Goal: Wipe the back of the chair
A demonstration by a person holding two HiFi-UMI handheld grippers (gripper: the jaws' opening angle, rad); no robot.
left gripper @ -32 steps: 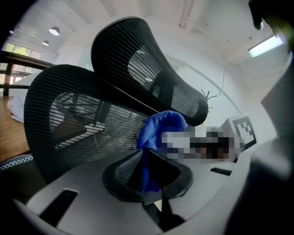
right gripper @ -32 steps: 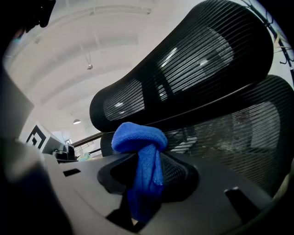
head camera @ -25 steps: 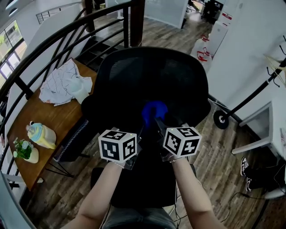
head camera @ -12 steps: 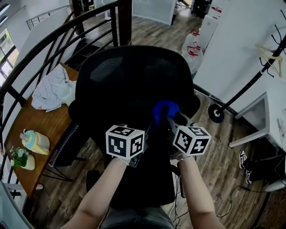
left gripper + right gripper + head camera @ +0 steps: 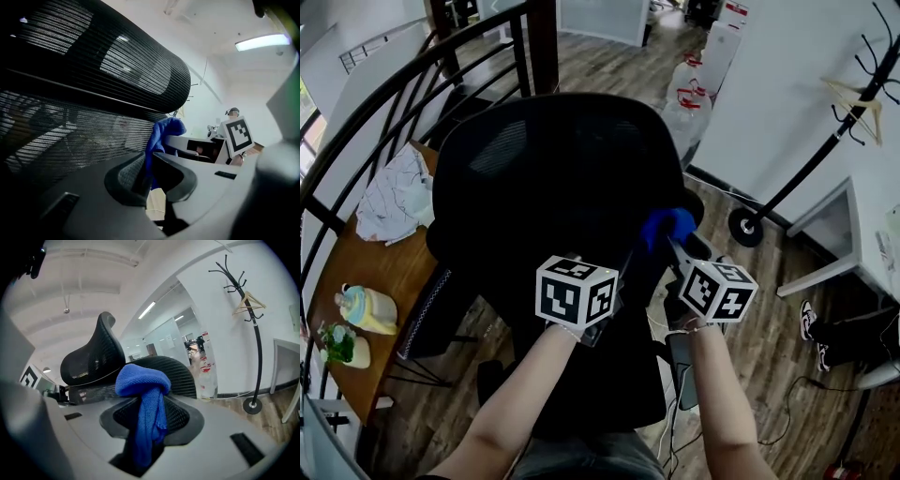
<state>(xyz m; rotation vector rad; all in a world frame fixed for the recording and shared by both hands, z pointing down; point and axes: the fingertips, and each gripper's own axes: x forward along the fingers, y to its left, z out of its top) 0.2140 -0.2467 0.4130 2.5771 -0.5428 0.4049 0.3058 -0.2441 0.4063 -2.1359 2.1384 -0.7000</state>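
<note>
The black mesh office chair (image 5: 553,178) fills the middle of the head view, its backrest (image 5: 84,84) close in front of both grippers. My right gripper (image 5: 680,251) is shut on a blue cloth (image 5: 667,225), which is bunched at the backrest's right edge. In the right gripper view the cloth (image 5: 143,399) hangs down between the jaws of the right gripper (image 5: 146,425). My left gripper (image 5: 619,272) is low beside the right one, against the chair back. The left gripper (image 5: 146,171) has its jaws together with nothing held, and the blue cloth (image 5: 164,133) shows just beyond them.
A wooden table (image 5: 384,281) at left carries a white crumpled cloth (image 5: 394,197), a small figurine (image 5: 364,309) and a potted plant (image 5: 337,345). A black curved railing (image 5: 394,84) runs behind. A coat stand (image 5: 806,159), water bottles (image 5: 689,80) and a white desk (image 5: 853,253) are at right.
My right gripper has carried the blue cloth rightward across the chair back to its right edge. The left gripper followed slightly right. The chair has shifted left in the head view.
</note>
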